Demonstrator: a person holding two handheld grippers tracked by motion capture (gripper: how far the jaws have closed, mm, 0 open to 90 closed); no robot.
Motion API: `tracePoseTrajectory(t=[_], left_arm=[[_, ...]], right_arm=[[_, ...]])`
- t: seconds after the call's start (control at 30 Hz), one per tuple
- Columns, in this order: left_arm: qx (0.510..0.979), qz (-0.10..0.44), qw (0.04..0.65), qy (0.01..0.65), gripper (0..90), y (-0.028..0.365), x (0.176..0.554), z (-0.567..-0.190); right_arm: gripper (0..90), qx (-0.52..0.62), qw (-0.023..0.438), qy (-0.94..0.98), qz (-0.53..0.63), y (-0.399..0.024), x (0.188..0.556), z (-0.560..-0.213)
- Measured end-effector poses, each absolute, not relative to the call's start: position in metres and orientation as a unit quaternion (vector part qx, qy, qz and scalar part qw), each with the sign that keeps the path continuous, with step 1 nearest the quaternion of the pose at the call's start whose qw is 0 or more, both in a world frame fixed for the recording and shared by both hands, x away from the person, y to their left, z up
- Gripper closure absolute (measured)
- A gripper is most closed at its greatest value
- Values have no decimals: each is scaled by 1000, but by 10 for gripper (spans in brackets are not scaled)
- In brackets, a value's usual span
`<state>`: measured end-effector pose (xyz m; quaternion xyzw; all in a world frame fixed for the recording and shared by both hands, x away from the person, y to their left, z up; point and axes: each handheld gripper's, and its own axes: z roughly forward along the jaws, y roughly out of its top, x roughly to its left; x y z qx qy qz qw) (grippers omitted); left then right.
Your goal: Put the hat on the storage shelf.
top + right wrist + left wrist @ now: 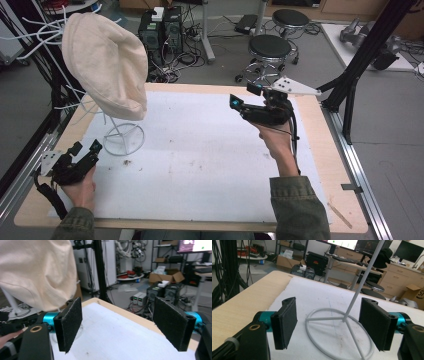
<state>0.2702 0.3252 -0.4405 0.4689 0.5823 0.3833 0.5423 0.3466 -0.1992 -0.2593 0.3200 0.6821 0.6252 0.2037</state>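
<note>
High view: right gripper (245,96) raised, left gripper (85,148) low, both jaws wide, empty.

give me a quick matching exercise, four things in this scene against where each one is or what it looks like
Things:
1. cream hat
2. white wire stand
3. left hand-held gripper
4. right hand-held gripper

Descriptions:
A. raised above the table's far right part, jaws open
B. round ring base resting on the white mat
C. perched on top of the stand, off the table
D. low at the near left corner, jaws open toward the ring base

Pairs: 1-C, 2-B, 3-D, 4-A
</note>
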Motion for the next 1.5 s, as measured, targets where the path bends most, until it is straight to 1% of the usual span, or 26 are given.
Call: tracePoseTrajectory(t=[0.17, 0.53, 0.7, 0.97, 1.07, 1.17, 1.33, 1.47, 1.5], left_arm=[[468, 384, 541, 583, 306, 325, 270, -441], [469, 383, 541, 584, 306, 325, 268, -441], [468, 382, 542, 584, 306, 324, 267, -440], [467, 381, 543, 585, 306, 324, 268, -441], [469, 382, 542, 583, 306, 323, 268, -441], [469, 381, 542, 584, 306, 323, 269, -441], [470, 380, 542, 584, 306, 323, 269, -441], [470, 380, 542, 584, 306, 323, 269, -441], [470, 381, 542, 584, 306, 323, 269, -442]], right_arm=[[231, 339, 205, 675, 623, -220, 334, -276], [229, 368, 207, 677, 603, -251, 299, -318], [196, 392, 204, 686, 578, -259, 286, -339], [192, 417, 216, 691, 550, -269, 270, -368], [186, 437, 229, 684, 537, -274, 267, -382], [180, 449, 258, 680, 519, -278, 267, -394], [163, 486, 275, 652, 513, -287, 265, -408], [145, 506, 289, 631, 512, -295, 263, -414], [131, 521, 306, 615, 507, -299, 261, -416]])
